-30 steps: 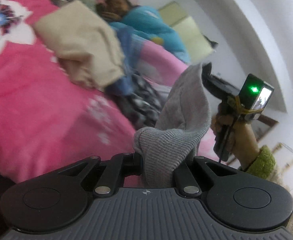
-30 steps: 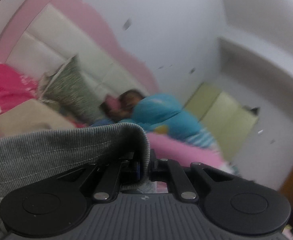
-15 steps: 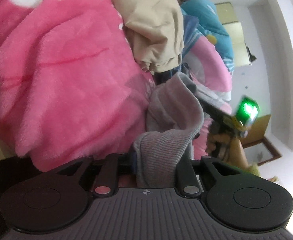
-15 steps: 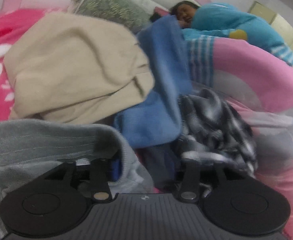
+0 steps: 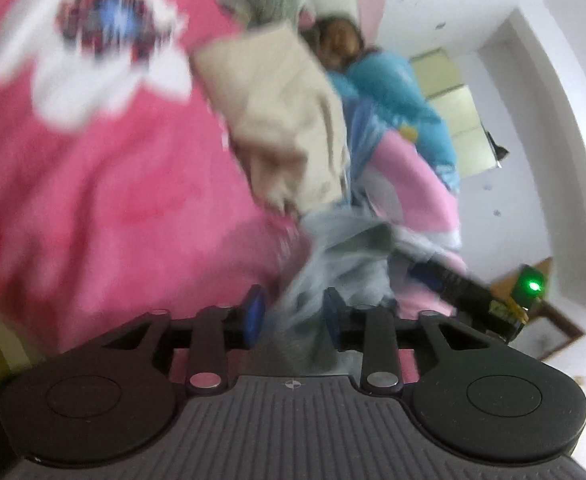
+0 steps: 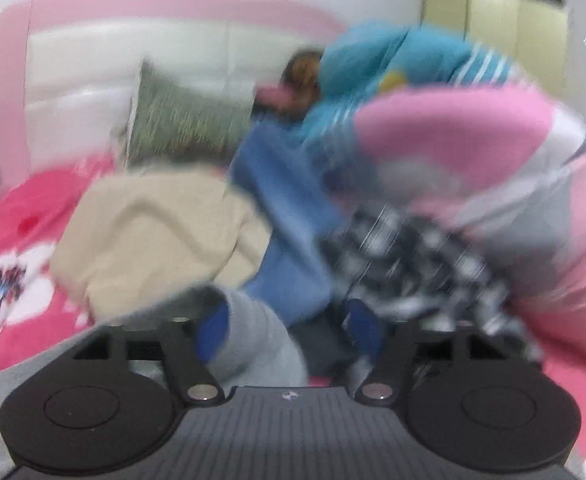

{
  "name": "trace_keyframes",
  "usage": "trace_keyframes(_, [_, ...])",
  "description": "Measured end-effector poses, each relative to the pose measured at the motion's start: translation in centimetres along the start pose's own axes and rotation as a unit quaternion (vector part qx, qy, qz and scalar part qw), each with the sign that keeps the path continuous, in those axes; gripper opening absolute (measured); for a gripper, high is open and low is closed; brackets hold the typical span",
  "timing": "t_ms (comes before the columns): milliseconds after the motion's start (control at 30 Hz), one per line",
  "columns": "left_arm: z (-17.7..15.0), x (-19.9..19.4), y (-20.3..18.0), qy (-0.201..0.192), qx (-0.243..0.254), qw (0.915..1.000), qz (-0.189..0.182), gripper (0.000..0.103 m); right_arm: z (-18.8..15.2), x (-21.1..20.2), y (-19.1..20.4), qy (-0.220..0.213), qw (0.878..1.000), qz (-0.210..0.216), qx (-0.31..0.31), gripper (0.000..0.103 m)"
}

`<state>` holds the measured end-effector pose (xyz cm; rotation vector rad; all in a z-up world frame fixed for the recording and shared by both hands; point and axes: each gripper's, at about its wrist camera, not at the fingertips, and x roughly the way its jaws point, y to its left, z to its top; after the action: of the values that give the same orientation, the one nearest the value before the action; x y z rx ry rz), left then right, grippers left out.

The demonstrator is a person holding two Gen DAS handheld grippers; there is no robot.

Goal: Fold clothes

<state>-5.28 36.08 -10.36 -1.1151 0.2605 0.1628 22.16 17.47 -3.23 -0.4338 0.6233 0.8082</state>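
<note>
Since half a second ago both claws have been spreading apart, letting go of the grey ribbed knit garment (image 5: 345,264). The left gripper (image 5: 293,316) is gaping with the cloth lying loosely between its blue pads, seemingly ungripped. The right gripper (image 6: 289,324) is standing wide, the grey fabric draped over its left finger. The garment is stretching from the left claw ahead and rightward toward the right one. Beyond, a beige folded garment (image 6: 153,240) is resting on the pink fleece blanket (image 5: 93,200).
</note>
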Motion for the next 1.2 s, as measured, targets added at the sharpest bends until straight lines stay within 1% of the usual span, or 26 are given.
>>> trace_keyframes(33, [0.1, -0.4, -0.3, -0.017, 0.014, 0.9997, 0.012, 0.034, 0.0, 1.5, 0.4, 0.049, 0.999, 0.002, -0.014, 0.088])
trace_keyframes(67, [0.2, -0.6, -0.6, -0.025, 0.023, 0.9993, 0.018, 0.034, -0.1, 2.1, 1.1, 0.06, 0.998, -0.014, -0.034, 0.087])
trace_keyframes(133, [0.3, -1.1, -1.1, -0.029, 0.039, 0.9984, 0.027, 0.034, -0.4, 2.8, 2.7, 0.056, 0.993, -0.059, -0.08, 0.087])
trace_keyframes(167, [0.3, -1.3, -1.4, -0.031, 0.055, 0.9976, 0.028, 0.034, -0.5, 2.3, 2.9, 0.04, 0.995, -0.05, -0.075, 0.087])
trace_keyframes(233, [-0.2, -1.7, -2.5, -0.027, 0.102, 0.9942, 0.023, 0.034, -0.4, 0.7, 2.7, -0.002, 0.999, -0.009, -0.042, 0.087])
trace_keyframes(267, [-0.6, -1.5, -3.1, -0.016, 0.128, 0.9915, 0.018, 0.034, -0.4, 0.0, 2.5, -0.016, 0.999, 0.008, -0.031, 0.087])
trace_keyframes(333, [-1.3, -0.9, -4.4, 0.008, 0.181, 0.9834, 0.008, 0.034, -0.5, -1.3, 2.0, -0.039, 0.998, 0.04, -0.011, 0.086])
trace_keyframes(367, [-1.8, -0.4, -5.0, 0.021, 0.21, 0.9774, 0.012, 0.034, -0.5, -1.8, 1.9, -0.04, 0.998, 0.053, -0.007, 0.081])
trace_keyframes(400, [-2.3, 0.1, -5.6, 0.033, 0.239, 0.9703, 0.018, 0.034, -0.5, -2.1, 1.9, -0.036, 0.997, 0.065, -0.007, 0.073])
trace_keyframes(467, [-3.2, 1.2, -6.3, 0.039, 0.286, 0.956, 0.05, 0.034, -0.7, -2.3, 2.0, -0.028, 0.996, 0.088, -0.009, 0.066])
trace_keyframes(500, [-3.4, 1.6, -6.4, 0.041, 0.299, 0.9514, 0.06, 0.034, -0.7, -2.3, 2.0, -0.023, 0.995, 0.1, -0.011, 0.064])
trace_keyframes(533, [-3.5, 2.0, -6.5, 0.043, 0.311, 0.947, 0.069, 0.034, -0.7, -2.0, 2.2, -0.012, 0.994, 0.11, -0.007, 0.063])
trace_keyframes(600, [-3.3, 2.3, -6.2, 0.052, 0.313, 0.9458, 0.072, 0.034, -0.7, -1.1, 2.6, 0.015, 0.991, 0.133, 0.007, 0.063])
trace_keyframes(667, [-3.1, 2.5, -5.9, 0.061, 0.313, 0.9449, 0.074, 0.034, -0.4, 0.0, 3.0, 0.037, 0.986, 0.156, 0.035, 0.063])
trace_keyframes(767, [-3.2, 2.4, -5.9, 0.072, 0.332, 0.9375, 0.076, 0.034, 0.4, 2.3, 3.9, 0.077, 0.977, 0.178, 0.088, 0.065])
trace_keyframes(800, [-3.3, 2.4, -5.8, 0.076, 0.336, 0.9353, 0.08, 0.034, 0.7, 3.1, 4.3, 0.088, 0.975, 0.176, 0.102, 0.067])
trace_keyframes(833, [-3.3, 2.5, -5.7, 0.079, 0.336, 0.9349, 0.082, 0.034, 1.0, 3.9, 4.6, 0.098, 0.974, 0.171, 0.115, 0.067])
trace_keyframes(933, [-3.5, 2.7, -5.5, 0.08, 0.341, 0.933, 0.082, 0.034, 1.7, 6.4, 5.3, 0.126, 0.97, 0.144, 0.148, 0.067])
trace_keyframes(967, [-3.5, 2.7, -5.6, 0.078, 0.345, 0.9319, 0.082, 0.032, 1.7, 7.1, 5.5, 0.133, 0.969, 0.138, 0.154, 0.066])
trace_keyframes(1000, [-3.7, 2.7, -5.7, 0.075, 0.349, 0.9307, 0.081, 0.031, 1.7, 7.8, 5.7, 0.139, 0.968, 0.132, 0.16, 0.061])
trace_keyframes(1033, [-3.9, 2.6, -5.8, 0.071, 0.353, 0.9295, 0.081, 0.027, 1.5, 8.3, 5.9, 0.143, 0.969, 0.124, 0.161, 0.057])
trace_keyframes(1067, [-4.0, 2.6, -5.8, 0.068, 0.357, 0.9283, 0.081, 0.02, 1.2, 8.7, 6.0, 0.144, 0.97, 0.114, 0.158, 0.045])
trace_keyframes(1100, [-4.3, 2.5, -6.0, 0.064, 0.361, 0.927, 0.08, 0.016, 0.9, 9.0, 6.2, 0.143, 0.972, 0.103, 0.154, 0.03])
trace_keyframes(1133, [-4.5, 2.4, -6.1, 0.06, 0.365, 0.9258, 0.079, 0.012, 0.6, 9.1, 6.1, 0.14, 0.973, 0.097, 0.157, 0.024])
trace_keyframes(1167, [-4.7, 2.3, -6.3, 0.054, 0.371, 0.9236, 0.08, 0.01, 0.3, 9.1, 5.8, 0.137, 0.973, 0.092, 0.164, 0.009])
trace_keyframes(1200, [-5.0, 2.2, -6.5, 0.048, 0.377, 0.9213, 0.08, 0.008, 0.0, 9.0, 5.5, 0.132, 0.972, 0.093, 0.171, 0.005])
